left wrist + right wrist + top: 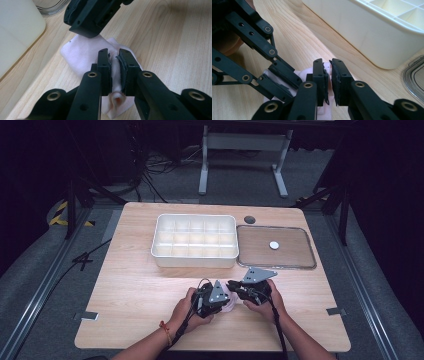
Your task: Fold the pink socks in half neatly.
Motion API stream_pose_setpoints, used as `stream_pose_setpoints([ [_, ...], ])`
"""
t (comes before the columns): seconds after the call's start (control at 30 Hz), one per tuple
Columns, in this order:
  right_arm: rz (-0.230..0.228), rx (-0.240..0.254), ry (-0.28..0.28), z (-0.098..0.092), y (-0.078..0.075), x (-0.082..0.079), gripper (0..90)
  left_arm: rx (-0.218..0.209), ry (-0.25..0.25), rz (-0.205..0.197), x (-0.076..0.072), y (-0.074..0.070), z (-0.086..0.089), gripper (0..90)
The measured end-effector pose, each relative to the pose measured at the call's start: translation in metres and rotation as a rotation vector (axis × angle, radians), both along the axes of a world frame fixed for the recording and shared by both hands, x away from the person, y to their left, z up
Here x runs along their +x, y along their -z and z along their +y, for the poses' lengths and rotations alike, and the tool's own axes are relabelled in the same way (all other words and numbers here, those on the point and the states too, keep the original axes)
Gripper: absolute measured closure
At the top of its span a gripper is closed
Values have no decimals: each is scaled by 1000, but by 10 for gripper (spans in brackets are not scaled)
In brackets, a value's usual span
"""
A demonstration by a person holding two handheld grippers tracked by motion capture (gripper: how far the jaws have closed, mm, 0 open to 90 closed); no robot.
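A small pale pink cloth (228, 305) lies on the wooden table near its front edge, between the person's two hands. In the left gripper view my left gripper (114, 53) is shut on a raised fold of the cloth (82, 50), which bulges out below the pads. My right gripper (327, 62) meets the cloth (323, 111) from the opposite side; its pads stand a thin slit apart with cloth in that slit. The left gripper's fingers (284, 75) sit just beside it. From above, the left gripper (226, 299) and right gripper (233, 289) nearly touch.
A white tray of several empty compartments (195, 261) stands behind the hands. To its right lies a flat metal-rimmed tray (276, 266) with a small white disc (274, 245) on it. A dark round hole (249, 219) marks the table's far side.
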State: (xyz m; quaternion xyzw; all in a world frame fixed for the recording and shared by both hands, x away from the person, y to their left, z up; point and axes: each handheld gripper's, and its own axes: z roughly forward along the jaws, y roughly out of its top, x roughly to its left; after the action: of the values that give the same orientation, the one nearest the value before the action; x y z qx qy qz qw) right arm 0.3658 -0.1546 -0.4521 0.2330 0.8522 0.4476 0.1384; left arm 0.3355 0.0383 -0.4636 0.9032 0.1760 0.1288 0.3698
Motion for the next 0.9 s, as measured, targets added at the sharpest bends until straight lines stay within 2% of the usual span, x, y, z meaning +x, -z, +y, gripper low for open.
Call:
stream_pose_setpoints([
  [0.13, -2, -12, -11, 3, 1, -1, 839, 0, 1, 2, 0, 0, -1, 804],
  [0.17, 4, -22, -13, 3, 3, -1, 839, 1, 2, -2, 0, 0, -1, 804],
  [0.2, 21, -64, -19, 6, 10, 0, 835, 24, 17, -22, -1, -1, -1, 804],
  [0.23, 21, -64, -19, 6, 10, 0, 835, 24, 17, -22, -1, -1, -1, 803],
  [0.27, 29, -91, -29, 5, 15, 2, 831, 30, 35, -19, -2, -4, 0, 795],
  [0.33, 43, -88, -26, 2, 15, 3, 830, 30, 40, -20, -3, -7, 2, 790],
  [0.37, 43, -88, -26, 2, 15, 3, 830, 23, 49, -23, -2, -12, 5, 790],
  [0.4, 55, -77, -16, 0, 18, 2, 838, -16, 50, -8, -2, -24, 17, 784],
  [0.43, 55, -77, -16, 0, 18, 2, 838, -16, 50, -8, -2, -24, 17, 784],
  [0.5, 57, -69, -12, -1, 19, 2, 840, -55, 27, -7, 0, -33, 32, 784],
  [0.53, 57, -72, -15, -1, 19, 1, 840, -89, 12, 5, 3, -37, 40, 786],
  [0.57, 48, -76, -16, -1, 19, 1, 841, -136, -13, 31, 6, -37, 48, 790],
  [0.67, 48, -75, -16, -1, 19, 1, 841, -123, -14, 45, 7, -31, 48, 791],
  [0.7, 42, -81, -15, -1, 19, 0, 841, -109, 11, 50, 6, -25, 45, 792],
  [0.73, 37, -86, -13, -1, 19, -1, 841, -78, 33, 49, 5, -21, 42, 793],
  [0.77, 34, -89, -12, -1, 19, -2, 841, -72, 51, 52, 4, -17, 38, 793],
  [0.9, 37, -83, -14, -2, 20, -2, 841, -91, 103, 57, -2, -10, 30, 786],
])
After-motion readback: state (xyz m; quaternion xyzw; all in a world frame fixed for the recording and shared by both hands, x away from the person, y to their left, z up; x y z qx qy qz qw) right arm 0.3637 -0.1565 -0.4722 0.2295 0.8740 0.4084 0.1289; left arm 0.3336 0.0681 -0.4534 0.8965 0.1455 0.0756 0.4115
